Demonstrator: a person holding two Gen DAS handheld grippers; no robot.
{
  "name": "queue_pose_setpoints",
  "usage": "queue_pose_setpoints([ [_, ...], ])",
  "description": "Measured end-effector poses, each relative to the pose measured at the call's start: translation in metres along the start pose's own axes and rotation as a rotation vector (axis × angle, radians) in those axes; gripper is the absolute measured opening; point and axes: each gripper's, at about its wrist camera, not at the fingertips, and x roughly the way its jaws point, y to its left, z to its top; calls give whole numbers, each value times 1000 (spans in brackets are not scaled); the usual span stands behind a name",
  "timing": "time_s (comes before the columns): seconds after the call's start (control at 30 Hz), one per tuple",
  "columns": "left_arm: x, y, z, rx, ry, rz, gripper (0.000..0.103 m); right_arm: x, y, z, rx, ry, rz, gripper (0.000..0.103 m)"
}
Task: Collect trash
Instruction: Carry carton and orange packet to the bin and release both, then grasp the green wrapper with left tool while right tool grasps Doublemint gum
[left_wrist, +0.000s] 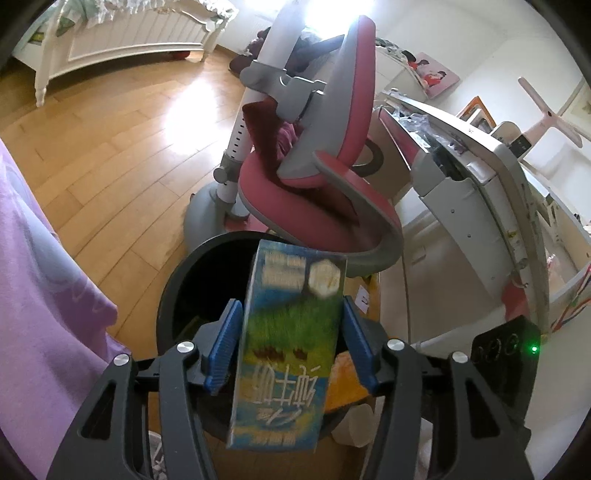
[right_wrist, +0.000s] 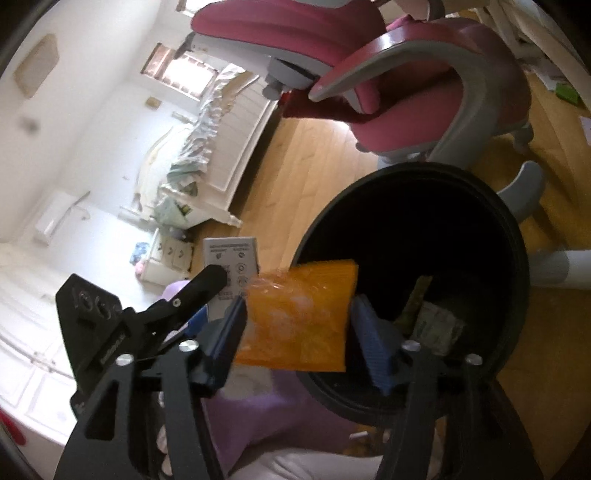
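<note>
Floor: pale wooden boards, bright glare far off in the left wrist view.
Bed: white frame, far left in the left wrist view.
Desk: white and grey, right of the chair in the left wrist view.
Chair: pink and grey, standing just behind the bin.
Bin: round, black, open-topped; paper scraps lie at its bottom.
Purple cloth: fills the near left of the left wrist view.
Milk carton: blue and green, upright between the blue pads of the left gripper, over the bin's near rim.
Left gripper jaws: about half open; a thin gap seems to show at each side of the carton, so I cannot tell whether the pads press on it.
Orange wrapper: crinkled plastic between the fingers of the right gripper, over the bin's left rim.
Right gripper jaws: about half open; the left pad touches the wrapper, the right pad stands apart from it, so no grip.
</note>
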Motion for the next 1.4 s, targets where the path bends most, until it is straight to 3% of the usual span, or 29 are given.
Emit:
queue_pose_setpoints([
  [0.03, -1, 0, 0, 2, -4, -1, 68, 0, 1, 0, -2, 1, 0, 61],
  [0.17, -18, -11, 0, 33, -29, 7, 76, 0, 5, -2, -9, -1, 5, 61],
  [0.53, -100, -14, -18, 72, -132, 13, 77, 9, 54, -13, -115, 40, 37, 61],
  [0.73, -182, 31, -32, 30, -258, 108, 77, 25, 110, -37, -226, 99, 63, 61],
  [0.93, -276, 100, -55, 30, -355, 298, 77, 59, 179, -80, -372, 208, 96, 61],
  [1.03, -319, 147, -64, 70, -336, 442, 77, 77, 226, -104, -491, 272, 123, 61],
  [1.17, -339, 199, -66, 123, -255, 514, 77, 107, 295, -131, -723, 329, 137, 61],
  [1.4, -330, 251, -50, 192, -169, 494, 77, 206, 369, -147, -1015, 415, 13, 60],
])
